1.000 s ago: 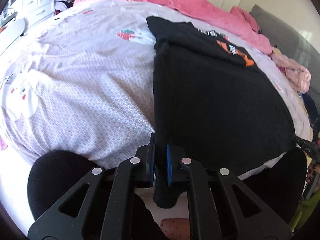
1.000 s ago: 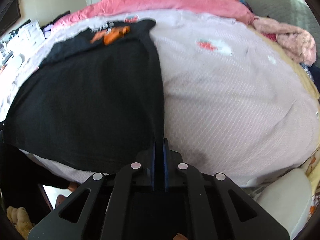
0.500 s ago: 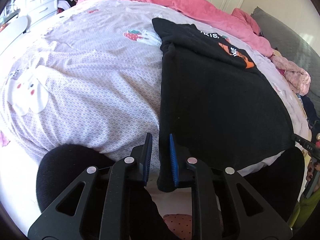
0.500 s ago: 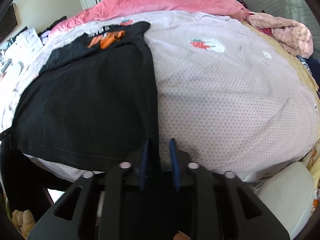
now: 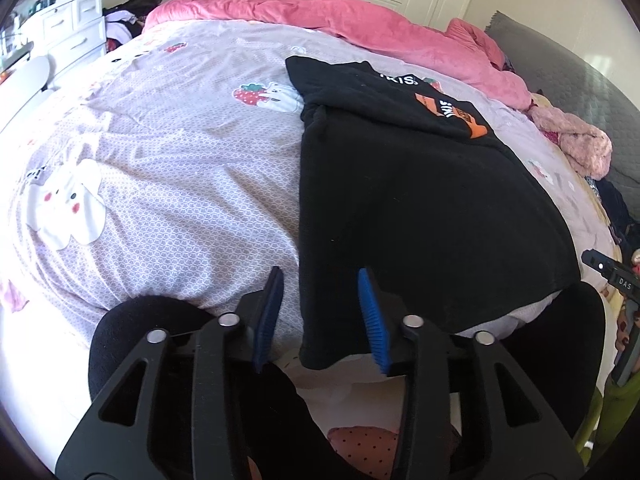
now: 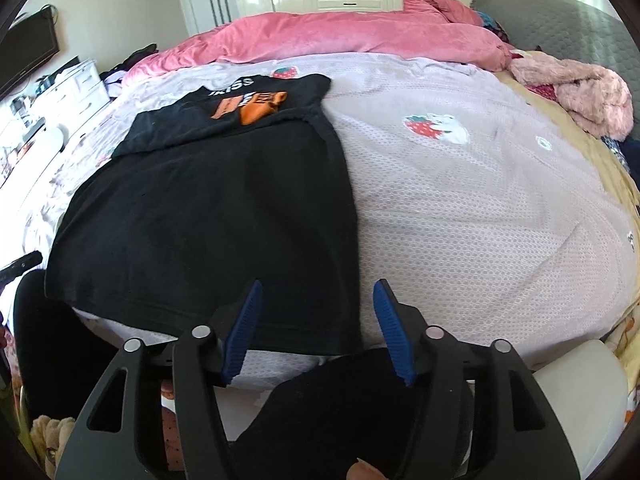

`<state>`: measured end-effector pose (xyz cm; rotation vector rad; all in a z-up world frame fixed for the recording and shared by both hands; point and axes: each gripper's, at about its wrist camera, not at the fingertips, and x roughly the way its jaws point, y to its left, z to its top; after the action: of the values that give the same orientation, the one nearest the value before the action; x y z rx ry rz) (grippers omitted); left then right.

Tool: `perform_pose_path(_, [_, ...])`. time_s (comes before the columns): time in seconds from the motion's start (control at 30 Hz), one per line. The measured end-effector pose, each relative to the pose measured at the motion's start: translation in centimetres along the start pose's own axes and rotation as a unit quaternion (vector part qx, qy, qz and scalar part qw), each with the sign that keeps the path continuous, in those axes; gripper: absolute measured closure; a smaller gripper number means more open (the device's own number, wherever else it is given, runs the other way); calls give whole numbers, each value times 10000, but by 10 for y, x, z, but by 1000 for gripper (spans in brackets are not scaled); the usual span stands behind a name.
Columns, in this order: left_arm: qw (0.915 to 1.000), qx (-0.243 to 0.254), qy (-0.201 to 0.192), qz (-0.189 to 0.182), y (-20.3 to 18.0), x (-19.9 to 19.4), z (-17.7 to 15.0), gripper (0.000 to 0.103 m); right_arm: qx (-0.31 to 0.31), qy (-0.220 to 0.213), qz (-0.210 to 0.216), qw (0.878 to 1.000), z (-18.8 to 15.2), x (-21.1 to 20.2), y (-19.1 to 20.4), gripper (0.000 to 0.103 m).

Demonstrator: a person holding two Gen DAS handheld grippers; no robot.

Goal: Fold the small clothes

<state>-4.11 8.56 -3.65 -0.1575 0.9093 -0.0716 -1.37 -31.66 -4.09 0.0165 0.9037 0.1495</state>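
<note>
Both the left claw (image 5: 320, 316) and right claw (image 6: 316, 328) had just been opening, spread and empty above the black shirt (image 5: 420, 208), whose near hem overhung the bed (image 5: 180, 200) edge and might slide off.

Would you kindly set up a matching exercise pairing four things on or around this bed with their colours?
Things:
1. T-shirt
2. Bunched duvet
3. Gripper pads
4. Drawer unit

Colours:
A. white
B. pink
C. black with an orange print
D. blue

Pairs: 1-C, 2-B, 3-D, 4-A
</note>
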Motion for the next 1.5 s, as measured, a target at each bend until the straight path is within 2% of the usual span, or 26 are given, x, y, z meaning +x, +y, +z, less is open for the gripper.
perform_pose_path(0.1, [10000,72,-22,2,-5,-2,-1,57,-146,-52,17,9999,1,-2,9,33])
perform_pose_path(0.17, [9999,113,-30,-6,-8,-3,-2,42,-201,-62,4,9998,1,-2,13,25])
perform_pose_path(0.33, [9998,168,11,-43,-12,0,-3,37,-262,-14,-37,9996,1,0,16,23])
perform_pose_path(0.4, [9998,185,52,-52,-12,3,-4,37,-245,11,-105,9996,0,2,15,16])
perform_pose_path(0.67, [9989,-57,459,-32,-5,33,-16,38,115,277,-141,9994,-3,21,-5,15])
perform_pose_path(0.7, [9987,-88,511,-24,-5,37,-18,40,164,317,-159,9992,-3,24,-8,15])
perform_pose_path(0.77, [9982,-200,551,-105,-4,43,-22,59,219,367,-184,9989,-3,29,-11,16])
perform_pose_path(0.83, [9979,-328,534,-137,-1,46,-23,66,185,393,-192,9989,-3,33,-12,28])
perform_pose_path(0.9, [9977,-439,487,-172,3,46,-22,75,114,449,-124,9988,-2,38,-9,45])
perform_pose_path(0.97, [9975,-502,452,-197,7,45,-22,92,97,494,-14,9987,-3,42,-7,76])
perform_pose_path(1.0, [9974,-512,458,-213,8,45,-22,96,68,490,6,9988,-4,43,-4,90])
perform_pose_path(1.03, [9974,-501,465,-243,8,44,-22,97,25,462,1,9989,-4,43,-2,94])
perform_pose_path(1.17, [9979,-373,465,-245,3,42,-22,99,62,430,61,9990,-2,43,-5,93])
perform_pose_path(1.43, [9959,-632,506,-409,11,47,-23,98,224,466,244,9984,-2,47,-13,89])
perform_pose_path(1.5, [9964,-598,439,-420,10,43,-22,100,278,361,373,9983,-3,42,-15,94])
